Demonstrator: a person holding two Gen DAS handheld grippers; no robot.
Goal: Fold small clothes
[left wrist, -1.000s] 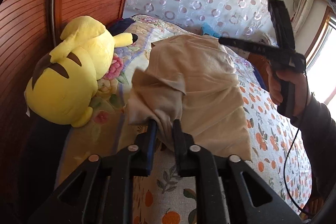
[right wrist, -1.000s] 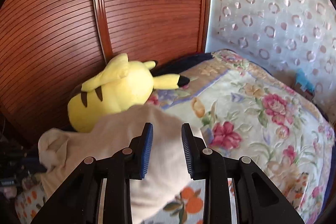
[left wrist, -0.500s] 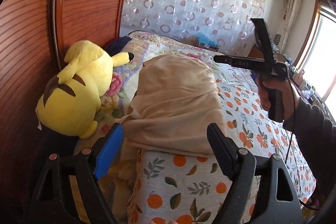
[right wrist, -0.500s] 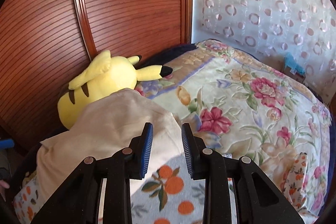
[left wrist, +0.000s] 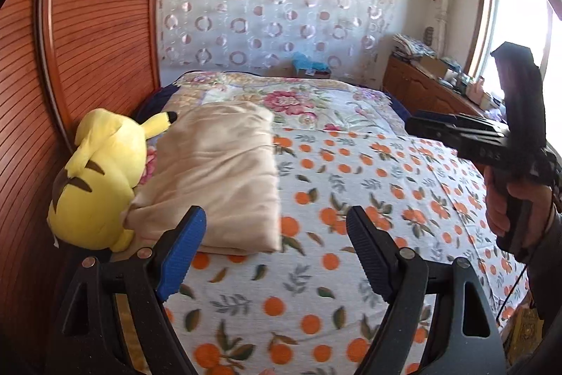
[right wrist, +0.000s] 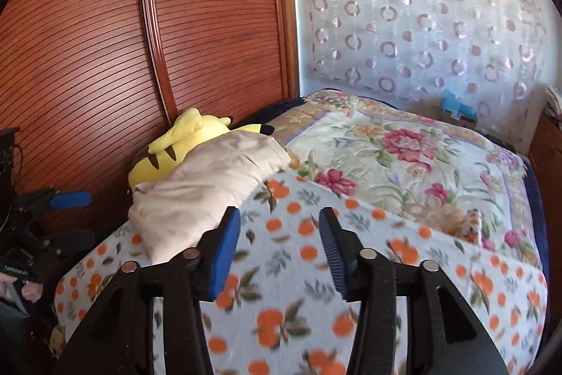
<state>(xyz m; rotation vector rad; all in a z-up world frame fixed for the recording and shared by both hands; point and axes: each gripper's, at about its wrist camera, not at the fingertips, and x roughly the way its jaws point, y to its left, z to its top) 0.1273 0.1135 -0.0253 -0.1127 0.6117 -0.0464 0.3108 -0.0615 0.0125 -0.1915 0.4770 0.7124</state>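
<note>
One folded garment (left wrist: 224,171), one plush (left wrist: 98,181), two tools

Black grippers (left wrist: 275,255) (blue pads (left wrist: 181,255))

The folded beige cloth garment (left wrist: 224,171) lies on the orange-print bedspread (left wrist: 351,199), against the yellow plush toy (left wrist: 102,178) on its left. The toy rests against the ribbed wooden headboard (left wrist: 98,34). Behind the bedspread lies the floral quilt (right wrist: 404,157) (the circle-patterned curtain (right wrist: 421,23) hangs beyond it).
</note>
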